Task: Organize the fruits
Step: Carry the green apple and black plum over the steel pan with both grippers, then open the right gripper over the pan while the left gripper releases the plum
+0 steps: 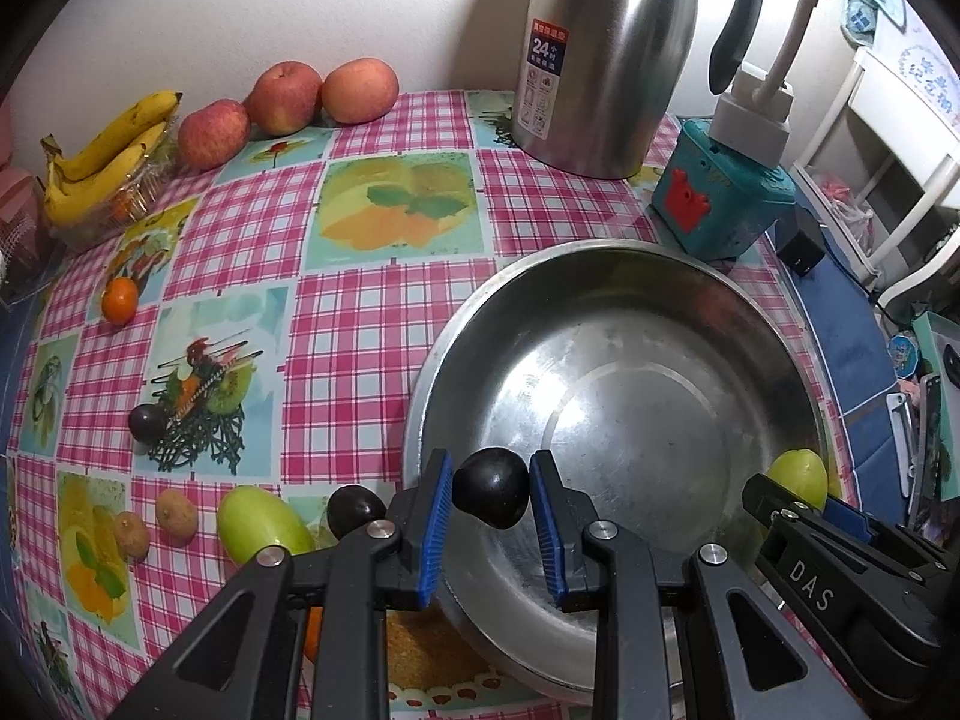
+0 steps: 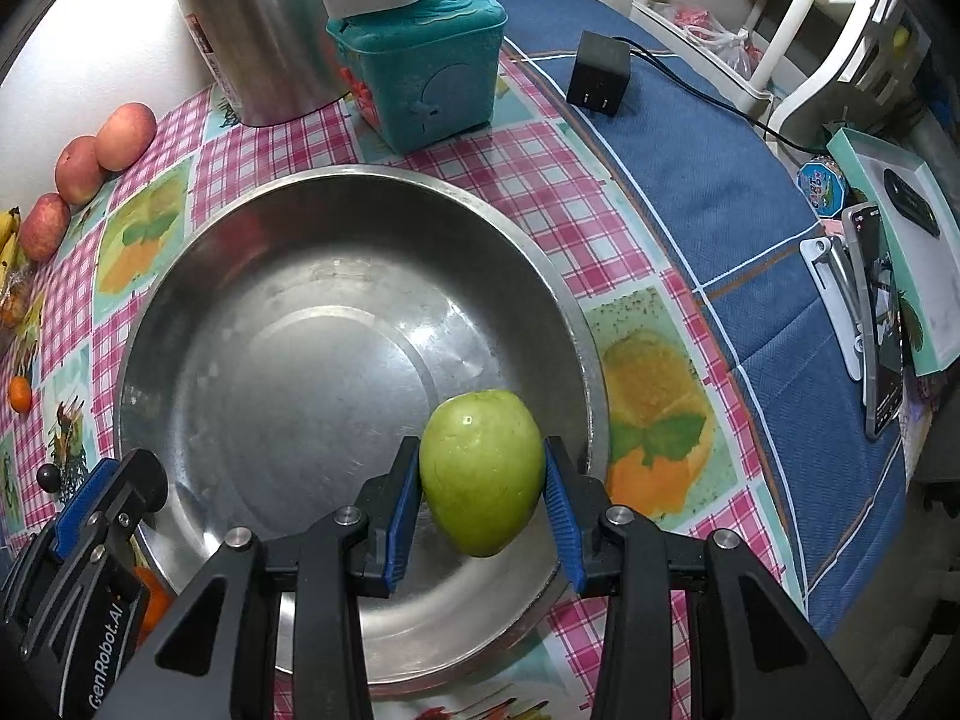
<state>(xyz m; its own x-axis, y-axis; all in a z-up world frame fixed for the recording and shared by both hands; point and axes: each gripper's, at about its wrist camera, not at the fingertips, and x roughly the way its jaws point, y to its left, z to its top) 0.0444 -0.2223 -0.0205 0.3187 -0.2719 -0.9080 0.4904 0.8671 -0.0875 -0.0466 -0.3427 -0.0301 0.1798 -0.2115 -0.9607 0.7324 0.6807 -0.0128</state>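
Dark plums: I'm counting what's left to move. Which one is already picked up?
The dark plum clamped in the left gripper above the steel bowl; the other two lie on the tablecloth.

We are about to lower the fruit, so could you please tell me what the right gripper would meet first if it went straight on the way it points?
Probably the steel basin, near its right wall; the green fruit it holds would likely touch first.
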